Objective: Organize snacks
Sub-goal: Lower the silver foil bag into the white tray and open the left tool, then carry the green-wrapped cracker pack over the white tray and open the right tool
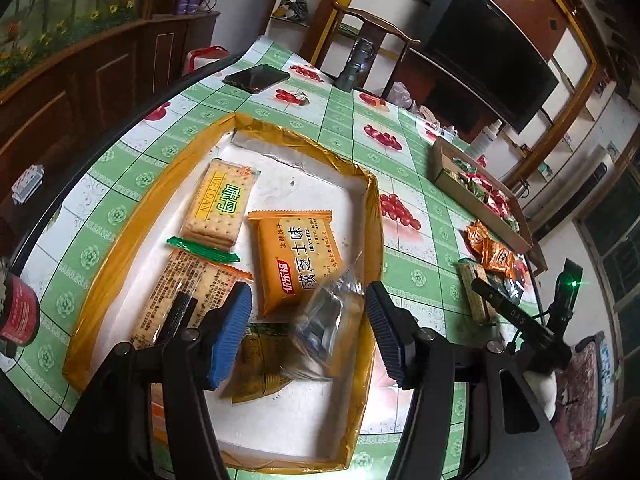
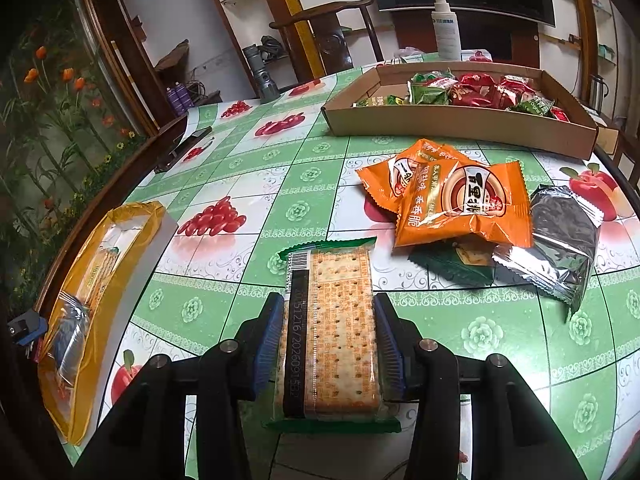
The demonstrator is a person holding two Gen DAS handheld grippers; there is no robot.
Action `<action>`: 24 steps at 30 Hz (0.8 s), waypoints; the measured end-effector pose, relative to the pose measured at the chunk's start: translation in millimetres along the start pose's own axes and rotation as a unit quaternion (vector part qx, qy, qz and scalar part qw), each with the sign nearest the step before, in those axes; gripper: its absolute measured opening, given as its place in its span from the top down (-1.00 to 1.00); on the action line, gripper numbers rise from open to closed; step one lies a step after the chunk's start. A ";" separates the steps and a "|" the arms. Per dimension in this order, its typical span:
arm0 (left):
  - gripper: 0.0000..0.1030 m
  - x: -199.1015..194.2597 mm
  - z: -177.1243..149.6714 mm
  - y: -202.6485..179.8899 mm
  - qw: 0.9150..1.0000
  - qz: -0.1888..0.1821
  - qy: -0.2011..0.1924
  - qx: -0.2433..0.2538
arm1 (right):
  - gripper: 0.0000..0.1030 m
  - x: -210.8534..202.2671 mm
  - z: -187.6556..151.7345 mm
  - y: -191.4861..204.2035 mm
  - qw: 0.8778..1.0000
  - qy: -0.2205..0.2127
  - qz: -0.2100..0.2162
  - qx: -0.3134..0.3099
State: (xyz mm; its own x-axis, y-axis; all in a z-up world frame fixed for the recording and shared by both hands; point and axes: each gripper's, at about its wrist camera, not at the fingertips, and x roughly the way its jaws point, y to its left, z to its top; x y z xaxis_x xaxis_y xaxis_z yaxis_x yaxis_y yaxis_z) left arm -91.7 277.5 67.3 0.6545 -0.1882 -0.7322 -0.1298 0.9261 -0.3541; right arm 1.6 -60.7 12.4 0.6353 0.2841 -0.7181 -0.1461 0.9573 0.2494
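My right gripper (image 2: pixel 330 344) is clamped on the long edges of the cracker pack (image 2: pixel 331 320), above the table (image 2: pixel 224 168). Light, slick film, brittle contents: I keep pressure moderate. My left gripper (image 1: pixel 308 330) hangs open over the yellow-rimmed tray (image 1: pixel 120 248)

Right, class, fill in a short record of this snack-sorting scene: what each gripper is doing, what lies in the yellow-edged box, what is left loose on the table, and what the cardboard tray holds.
right gripper: shut on cracker pack
left gripper: open, above yellow-edged box
in box: cheese cracker pack, clear packet, other cracker packs
loose on table: orange snack packs, silver packet
cardboard tray: red and green snack packs
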 end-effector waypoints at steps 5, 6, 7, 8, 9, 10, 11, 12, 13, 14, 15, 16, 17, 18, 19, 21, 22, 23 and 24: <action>-0.18 -14.1 -0.4 -2.4 1.000 -0.023 -0.011 -0.007 | 0.08 -0.4 0.0 -0.5 1.000 -0.002 0.000 0.001; -0.18 -16.8 -0.1 -3.5 0.999 -0.029 -0.013 -0.007 | 0.08 -1.0 0.0 -0.7 1.000 -0.004 -0.001 0.003; -0.18 -19.7 0.2 -3.8 0.999 -0.037 -0.016 -0.007 | 0.08 -1.7 0.0 -0.8 1.000 -0.006 -0.003 0.003; -0.23 -23.6 -0.2 -3.1 0.999 -0.047 -0.021 -0.010 | 0.08 -2.4 0.0 -0.4 1.000 -0.008 -0.004 0.003; -0.29 -26.2 -0.4 -2.1 0.998 -0.054 -0.024 -0.014 | 0.08 -3.2 -0.2 0.4 1.000 -0.010 -0.005 0.001; -0.30 -29.3 -0.8 -0.7 0.998 -0.061 -0.026 -0.017 | 0.08 -4.6 -0.1 1.6 1.000 -0.014 -0.004 -0.001; -0.31 -32.1 -1.0 1.4 0.997 -0.067 -0.026 -0.019 | 0.08 -8.3 -0.5 4.3 1.000 -0.020 -0.011 -0.005; -0.31 -35.9 -1.6 4.5 0.997 -0.076 -0.026 -0.021 | 0.08 -12.5 -0.6 6.0 1.000 -0.022 -0.016 -0.006; -0.31 -39.5 -1.9 8.1 0.996 -0.084 -0.028 -0.021 | 0.08 -21.1 -2.0 10.0 0.999 -0.028 -0.015 -0.004; -0.31 -43.0 -2.1 12.2 0.995 -0.088 -0.031 -0.022 | 0.08 -28.0 -3.0 13.1 1.000 -0.030 -0.006 -0.001; -0.31 -47.1 -2.8 19.2 0.995 -0.093 -0.034 -0.026 | 0.09 -35.0 -3.5 17.9 0.999 -0.031 0.007 0.003; -0.32 -49.3 -3.2 22.9 0.994 -0.097 -0.036 -0.029 | 0.09 -41.5 -3.4 25.0 0.999 -0.031 0.020 0.005; -0.32 -52.1 -3.6 30.2 0.993 -0.104 -0.038 -0.035 | 0.09 -47.5 -2.4 35.5 0.999 -0.030 0.035 0.004; -0.32 -53.8 -3.9 34.7 0.993 -0.107 -0.039 -0.039 | 0.09 -51.0 -0.9 45.3 0.999 -0.029 0.046 0.000; -0.32 -55.5 -4.4 39.7 0.992 -0.110 -0.041 -0.042 | 0.09 -54.1 1.1 60.5 0.998 -0.026 0.060 -0.009; -0.32 -60.0 -6.7 53.2 0.991 -0.113 -0.047 -0.051 | 0.09 -54.5 4.2 93.8 0.996 -0.014 0.087 -0.031; -0.33 -61.6 -7.7 57.7 0.991 -0.112 -0.049 -0.054 | 0.09 -51.8 5.2 110.7 0.994 -0.004 0.101 -0.041; -0.34 -63.1 -9.0 62.5 0.991 -0.109 -0.050 -0.055 | 0.09 -46.7 6.1 130.8 0.992 0.009 0.118 -0.051; -0.36 -65.3 -10.9 67.9 0.992 -0.103 -0.052 -0.052 | 0.10 -40.8 7.1 147.3 0.989 0.021 0.132 -0.058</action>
State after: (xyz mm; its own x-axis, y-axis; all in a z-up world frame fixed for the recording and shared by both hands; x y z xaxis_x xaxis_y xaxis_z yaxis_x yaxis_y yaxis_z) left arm -151.4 349.1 84.8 0.7474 -0.3303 -0.5765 -0.0582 0.8318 -0.5520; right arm -40.5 68.4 83.0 0.5312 0.5248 -0.6651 -0.3903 0.8483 0.3577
